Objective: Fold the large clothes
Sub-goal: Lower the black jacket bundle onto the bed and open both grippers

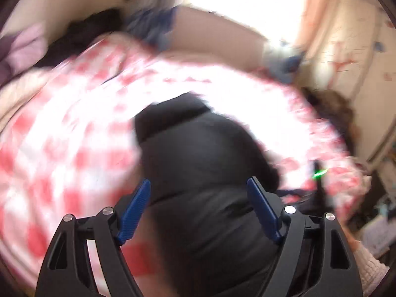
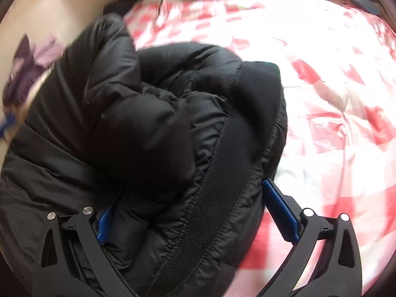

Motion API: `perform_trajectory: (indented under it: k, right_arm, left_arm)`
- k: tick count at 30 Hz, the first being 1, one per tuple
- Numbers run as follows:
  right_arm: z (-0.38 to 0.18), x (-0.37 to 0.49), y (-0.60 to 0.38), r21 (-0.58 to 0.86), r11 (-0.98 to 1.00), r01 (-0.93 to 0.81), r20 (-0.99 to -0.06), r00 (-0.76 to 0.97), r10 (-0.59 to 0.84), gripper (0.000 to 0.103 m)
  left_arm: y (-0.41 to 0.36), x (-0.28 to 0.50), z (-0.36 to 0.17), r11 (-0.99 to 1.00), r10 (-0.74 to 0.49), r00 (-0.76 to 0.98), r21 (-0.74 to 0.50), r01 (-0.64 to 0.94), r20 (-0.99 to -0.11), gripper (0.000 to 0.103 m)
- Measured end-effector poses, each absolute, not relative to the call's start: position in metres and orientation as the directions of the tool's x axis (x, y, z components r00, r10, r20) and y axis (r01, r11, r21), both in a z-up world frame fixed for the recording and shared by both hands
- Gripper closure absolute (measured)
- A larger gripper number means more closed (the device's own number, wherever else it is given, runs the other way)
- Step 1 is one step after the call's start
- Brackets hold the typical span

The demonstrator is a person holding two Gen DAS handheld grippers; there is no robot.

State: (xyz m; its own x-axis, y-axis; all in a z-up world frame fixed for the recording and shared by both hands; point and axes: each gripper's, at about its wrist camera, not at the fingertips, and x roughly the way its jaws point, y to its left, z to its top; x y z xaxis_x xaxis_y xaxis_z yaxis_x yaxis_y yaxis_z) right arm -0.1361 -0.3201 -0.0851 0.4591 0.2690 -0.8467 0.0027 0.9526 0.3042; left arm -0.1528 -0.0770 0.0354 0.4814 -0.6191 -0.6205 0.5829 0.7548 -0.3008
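Note:
A black puffer jacket (image 1: pixel 198 173) is bundled on red-and-white checked bedding (image 1: pixel 74 148). In the blurred left wrist view my left gripper (image 1: pixel 198 180) stands wide, with the jacket filling the gap between its blue fingers (image 1: pixel 136 208) and staying sharper than the bedding. The right wrist view shows the jacket (image 2: pixel 148 123) folded over, its elastic hem band (image 2: pixel 222 173) running across. My right gripper (image 2: pixel 188 195) is shut on that thick bundle. One of its fingers (image 2: pixel 279 210) presses the jacket's edge, and the other is half buried in the folds.
The checked bedding (image 2: pixel 321 99) spreads right of the jacket. A purple cloth (image 2: pixel 27 69) lies at the left edge and blue clothing (image 1: pixel 153 22) at the back by a bright window. A brown fluffy thing (image 1: pixel 331 109) and a pale cupboard (image 1: pixel 351 61) are on the right.

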Motion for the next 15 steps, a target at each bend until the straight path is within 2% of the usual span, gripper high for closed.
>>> perform_trajectory:
  k: [2, 4, 7, 8, 10, 12, 13, 15]
  right_arm:
    - [-0.066, -0.133, -0.325, 0.238, 0.971, -0.004, -0.873, 0.438, 0.216, 0.006]
    - [-0.036, -0.134, -0.336, 0.199, 0.979, 0.050, -0.854, 0.498, 0.148, 0.006]
    - [0.000, -0.127, -0.344, 0.238, 0.966, 0.104, -0.782, 0.610, 0.127, 0.006]
    - [0.002, -0.125, -0.339, 0.250, 0.964, 0.091, -0.771, 0.621, 0.142, 0.006]
    - [-0.010, -0.103, -0.334, 0.227, 0.969, 0.094, -0.784, 0.608, 0.124, 0.006]
    - [-0.053, -0.077, -0.331, 0.167, 0.976, 0.137, -0.824, 0.563, 0.062, 0.006]
    - [-0.090, -0.067, -0.342, 0.236, 0.959, 0.160, -0.839, 0.530, 0.118, 0.006]
    - [-0.118, -0.068, -0.352, 0.338, 0.917, 0.211, -0.832, 0.522, 0.187, 0.006]
  left_arm:
    - [-0.121, -0.152, 0.030, 0.696, -0.643, 0.397, -0.285, 0.659, -0.655, 0.026]
    - [-0.164, -0.155, -0.001, 0.640, -0.615, 0.282, -0.258, 0.724, -0.736, 0.026]
    - [-0.202, -0.180, -0.033, 0.622, -0.503, 0.346, -0.055, 0.781, -0.792, 0.026]
    - [-0.206, -0.184, -0.035, 0.609, -0.506, 0.338, -0.052, 0.791, -0.794, 0.026]
    - [-0.213, -0.187, -0.034, 0.593, -0.520, 0.320, -0.065, 0.802, -0.792, 0.026]
    - [-0.209, -0.186, -0.039, 0.580, -0.536, 0.307, -0.079, 0.811, -0.786, 0.026]
    - [-0.209, -0.182, -0.040, 0.568, -0.566, 0.275, -0.126, 0.813, -0.778, 0.026]
    - [-0.206, -0.169, -0.044, 0.545, -0.617, 0.202, -0.228, 0.807, -0.761, 0.026]
